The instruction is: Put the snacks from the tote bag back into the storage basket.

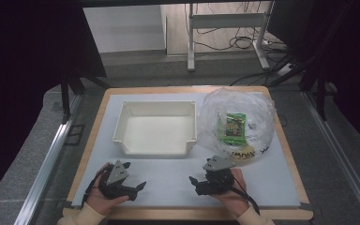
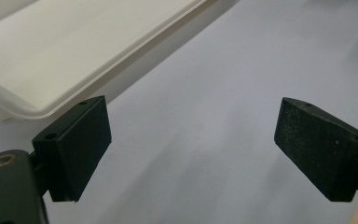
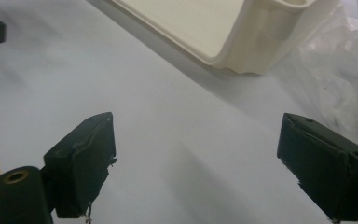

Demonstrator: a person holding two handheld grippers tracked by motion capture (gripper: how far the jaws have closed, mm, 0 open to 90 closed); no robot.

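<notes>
While our left gripper and right gripper rest wide and empty at the table's near edge, we judge the bag by its right edge light, crinkly, slippery; pinch loose film.

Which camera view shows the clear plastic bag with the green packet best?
The high view: the whole clear plastic bag lies right of the white plastic bin, green packet visible inside. The right gripper view catches just its crumpled edge.

White bin beside clear bag on a white mat
</notes>
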